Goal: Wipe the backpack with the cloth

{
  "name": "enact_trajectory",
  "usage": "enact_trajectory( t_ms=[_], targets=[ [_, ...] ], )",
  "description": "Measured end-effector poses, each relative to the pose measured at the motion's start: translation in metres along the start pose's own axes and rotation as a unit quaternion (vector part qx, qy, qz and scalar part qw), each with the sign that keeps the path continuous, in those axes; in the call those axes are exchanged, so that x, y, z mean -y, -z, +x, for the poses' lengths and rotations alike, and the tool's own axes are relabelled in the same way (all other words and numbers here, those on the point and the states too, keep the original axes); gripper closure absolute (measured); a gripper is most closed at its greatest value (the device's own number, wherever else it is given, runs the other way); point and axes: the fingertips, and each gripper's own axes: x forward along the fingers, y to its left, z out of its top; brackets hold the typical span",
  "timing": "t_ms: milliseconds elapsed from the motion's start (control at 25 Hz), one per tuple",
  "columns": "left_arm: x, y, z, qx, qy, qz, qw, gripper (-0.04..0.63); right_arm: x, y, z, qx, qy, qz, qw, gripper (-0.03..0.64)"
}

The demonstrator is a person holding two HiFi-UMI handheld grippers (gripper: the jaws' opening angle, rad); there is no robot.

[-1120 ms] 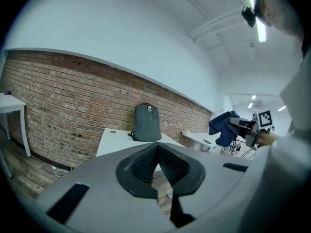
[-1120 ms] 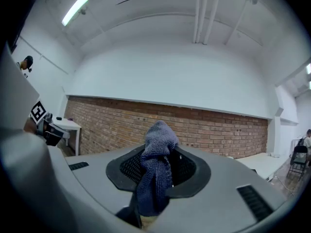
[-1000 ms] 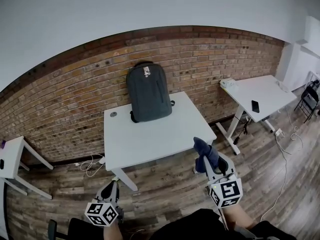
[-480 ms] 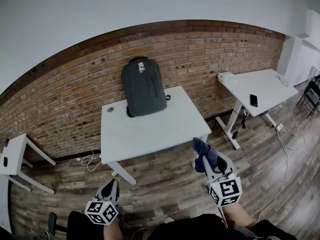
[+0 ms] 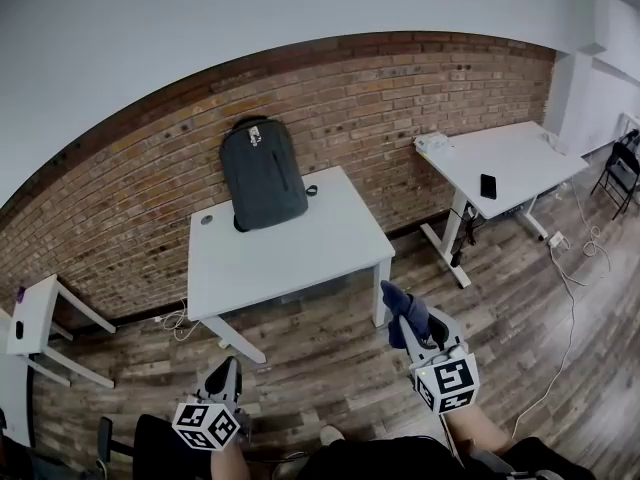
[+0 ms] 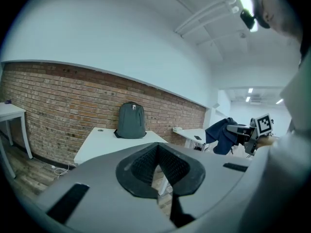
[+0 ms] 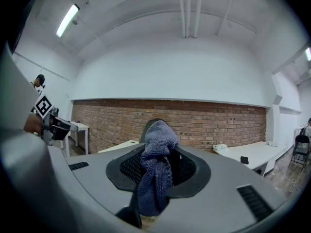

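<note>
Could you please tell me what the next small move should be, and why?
Probably bring the right gripper forward towards the backpack. Its jaws are shut on the cloth, but the backpack stands at the far edge of the table, against the brick wall and well beyond the gripper, so no wiping can begin yet.

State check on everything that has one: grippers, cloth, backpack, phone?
left gripper: shut, empty.
right gripper: shut on the cloth.
cloth: bunched, hanging from the jaws.
backpack: upright on the white table, against the brick wall, far from both grippers.
phone: lying flat on the neighbouring table.
</note>
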Motion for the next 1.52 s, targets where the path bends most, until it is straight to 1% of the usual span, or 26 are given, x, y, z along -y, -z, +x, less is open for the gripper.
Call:
enact_trajectory(
  t_ms=[160, 400, 680, 840, 1080, 1280, 1520],
  targets=[
    [0.032, 0.011, -0.011, -0.013, -0.002, 0.007, 0.9999, 0.607, 0.011, 0.001, -0.028, 0.006, -0.013, -0.004, 1.000, 0.506],
    [0.077, 0.035, -0.040, -0.036, -0.013, 0.013, 0.9992, 0.607, 0.021, 0.021, -0.066, -0.001, -0.028, 0.017, 0.999, 0.506],
    [0.104, 0.055, -0.071, -0.052, -0.032, 0.013, 0.9980, 0.607, 0.023, 0.032, -0.089, -0.008, -0.052, 0.027, 0.998, 0.506],
    [0.108, 0.057, -0.078, -0.049, -0.036, 0.012, 0.9981, 0.607, 0.022, 0.032, -0.094, -0.004, -0.055, 0.032, 0.998, 0.506],
    [0.103, 0.054, -0.084, -0.043, -0.030, 0.014, 0.9985, 0.607, 0.015, 0.024, -0.094, 0.007, -0.050, 0.040, 0.998, 0.506],
    [0.085, 0.053, -0.093, -0.041, -0.030, 0.011, 0.9987, 0.607, -0.003, 0.009, -0.096, 0.032, -0.053, 0.041, 0.997, 0.506],
    [0.059, 0.052, -0.106, -0.034, -0.028, -0.001, 0.9990, 0.607, -0.027, 0.006, -0.090, 0.023, -0.046, 0.034, 0.998, 0.508]
  ],
)
